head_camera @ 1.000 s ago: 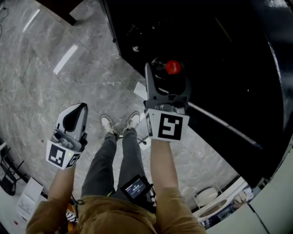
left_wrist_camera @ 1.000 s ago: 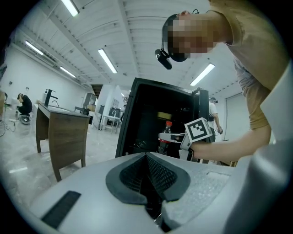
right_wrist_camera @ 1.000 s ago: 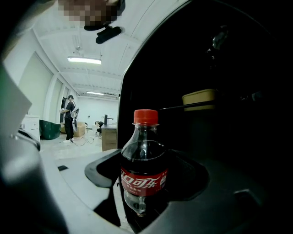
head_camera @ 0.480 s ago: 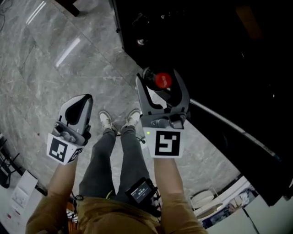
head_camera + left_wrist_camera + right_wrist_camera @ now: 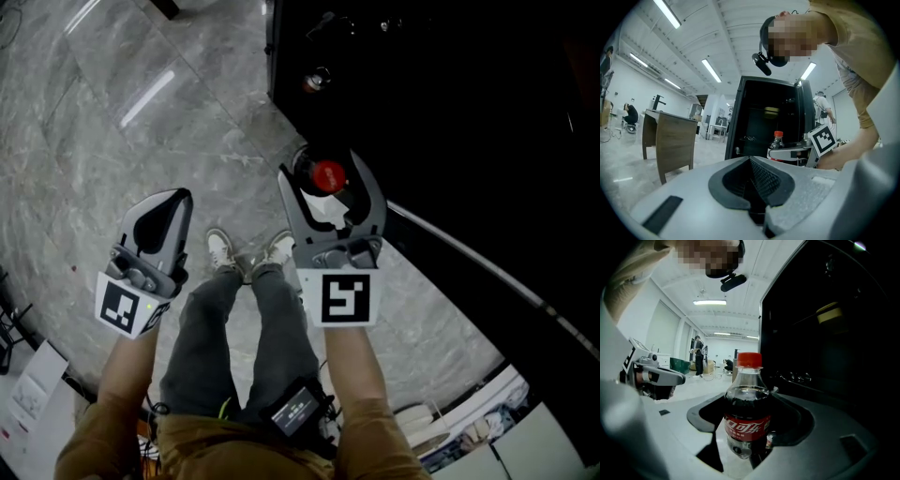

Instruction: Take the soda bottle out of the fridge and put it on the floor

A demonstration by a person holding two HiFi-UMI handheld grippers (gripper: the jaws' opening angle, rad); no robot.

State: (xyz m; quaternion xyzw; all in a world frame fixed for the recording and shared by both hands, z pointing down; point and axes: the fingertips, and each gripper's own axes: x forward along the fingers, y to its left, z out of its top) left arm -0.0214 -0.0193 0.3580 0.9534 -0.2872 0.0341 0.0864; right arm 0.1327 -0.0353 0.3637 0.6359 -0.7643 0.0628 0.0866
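In the head view, the right gripper (image 5: 322, 171) at frame centre grips the soda bottle (image 5: 329, 178) beside the black fridge (image 5: 450, 103). The left gripper (image 5: 173, 199) hangs over the grey floor (image 5: 84, 150) at left. The left gripper view shows its jaws pressed together, empty. The right gripper view shows the bottle upright, clamped at lower centre.

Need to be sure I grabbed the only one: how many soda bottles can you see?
1. The soda bottle stands upright, clamped in the right gripper, at the front edge of the open fridge. The fridge's dark interior could hide more.
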